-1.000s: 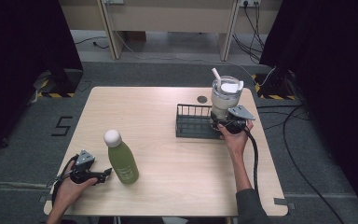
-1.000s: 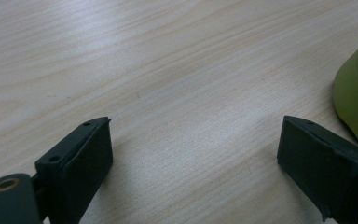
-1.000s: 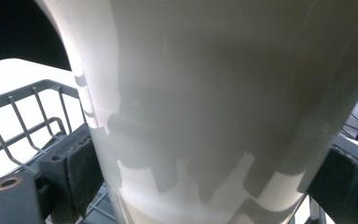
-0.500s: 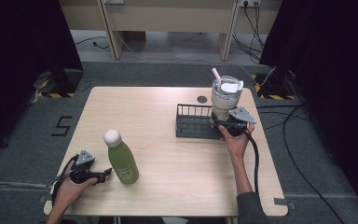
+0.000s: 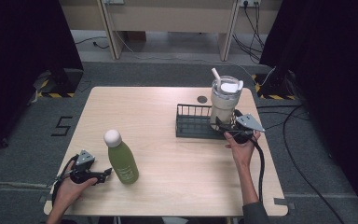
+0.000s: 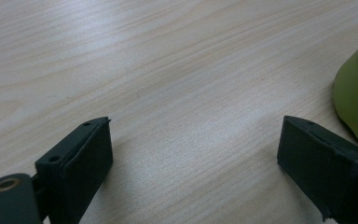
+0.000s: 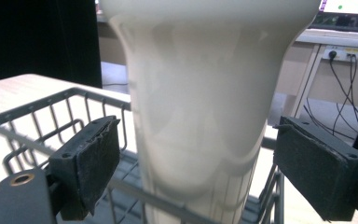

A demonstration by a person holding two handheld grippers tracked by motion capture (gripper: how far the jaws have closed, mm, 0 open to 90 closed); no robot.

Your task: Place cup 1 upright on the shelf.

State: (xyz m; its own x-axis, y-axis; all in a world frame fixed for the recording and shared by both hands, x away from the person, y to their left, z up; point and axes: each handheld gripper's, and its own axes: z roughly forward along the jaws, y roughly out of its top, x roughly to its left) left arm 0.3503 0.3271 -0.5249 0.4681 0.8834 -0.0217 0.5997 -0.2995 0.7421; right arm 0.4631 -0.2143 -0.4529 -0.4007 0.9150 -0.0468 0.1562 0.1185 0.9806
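Nothing has moved. Right gripper [image 7: 196, 163] jaws are spread wide around the cream cup [image 5: 224, 100], not touching; it stands upright in the basket [image 5: 191, 122], straw up.

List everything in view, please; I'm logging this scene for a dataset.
Table: one, light wood, centre.
Bottle: one, green with white cap, upright, front left of table.
Basket: one, black wire, right of table.
Tumbler: one, cream with lid and straw, upright in the basket's right end.
Disc: one, dark, on table behind basket.
Cables: several, black, on the floor at right.
Left gripper: one, black, open, low over the table beside the bottle.
Right gripper: one, black, open, jaws either side of the tumbler.
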